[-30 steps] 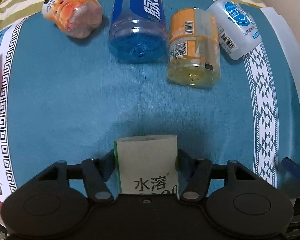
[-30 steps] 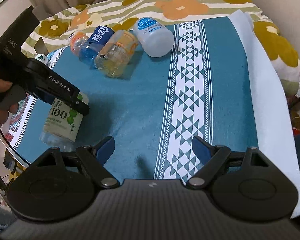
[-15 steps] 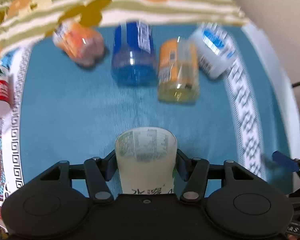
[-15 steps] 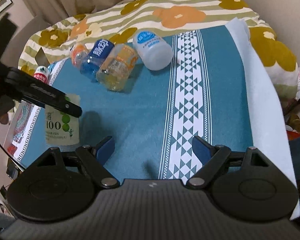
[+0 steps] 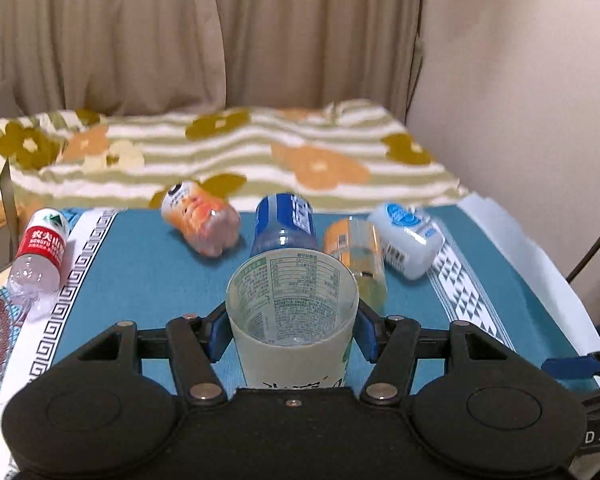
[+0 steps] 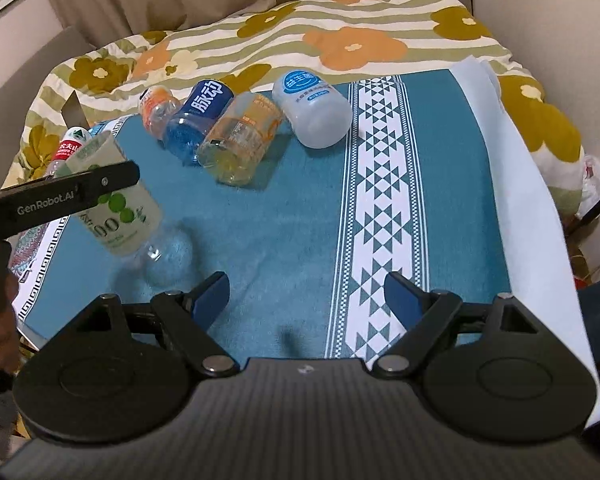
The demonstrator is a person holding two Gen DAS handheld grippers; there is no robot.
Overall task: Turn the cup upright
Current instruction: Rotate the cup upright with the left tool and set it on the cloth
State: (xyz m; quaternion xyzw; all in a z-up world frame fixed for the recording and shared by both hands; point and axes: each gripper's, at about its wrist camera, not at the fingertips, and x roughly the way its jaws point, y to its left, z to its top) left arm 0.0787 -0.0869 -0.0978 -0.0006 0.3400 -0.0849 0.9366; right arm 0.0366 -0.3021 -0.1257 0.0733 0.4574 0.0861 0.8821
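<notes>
My left gripper (image 5: 290, 330) is shut on the cup (image 5: 294, 312), a cut-off clear bottle with a pale green label. It holds the cup tilted, the open rim facing forward and up in the left wrist view. In the right wrist view the cup (image 6: 116, 204) hangs above the blue cloth (image 6: 308, 216) at the left, its clear base lowest, with the left gripper's black body (image 6: 56, 200) across it. My right gripper (image 6: 306, 298) is open and empty above the cloth's near edge.
Several cut bottles lie on their sides at the far end: orange-pink (image 5: 200, 220), blue (image 5: 286, 222), orange-yellow (image 5: 356, 254), white-blue (image 5: 406, 238). A red-labelled water bottle (image 5: 38, 260) lies at the left edge. A flowered blanket (image 5: 236, 152) and curtains lie beyond.
My left gripper has lifted the cup off the cloth and tilted it back, so the rim that faced down now faces forward and up. My right gripper has stayed open and nearly still.
</notes>
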